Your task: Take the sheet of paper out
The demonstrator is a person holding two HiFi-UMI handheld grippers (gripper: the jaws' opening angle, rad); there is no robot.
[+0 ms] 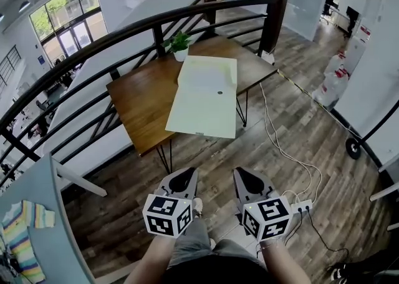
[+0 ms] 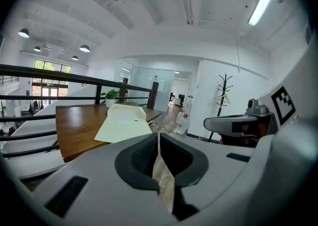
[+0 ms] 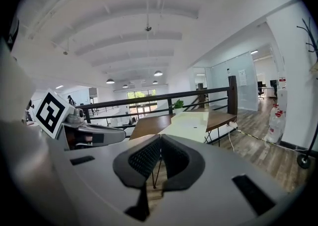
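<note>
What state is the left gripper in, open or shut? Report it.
Shut. On the left gripper, the fingers meet along a thin seam, with nothing between them.

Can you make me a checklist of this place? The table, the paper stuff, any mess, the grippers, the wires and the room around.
Surface: wooden table, beside the railing.
Job's things: pale folder lying flat, sticking out over the table's near edge; no separate sheet can be told.
Clutter: potted plant at the far edge.
Grippers: left gripper and right gripper both shut, empty, short of the table.
Cables: white cable across the floor to a power strip.
Surroundings: black railing, wood floor.
</note>
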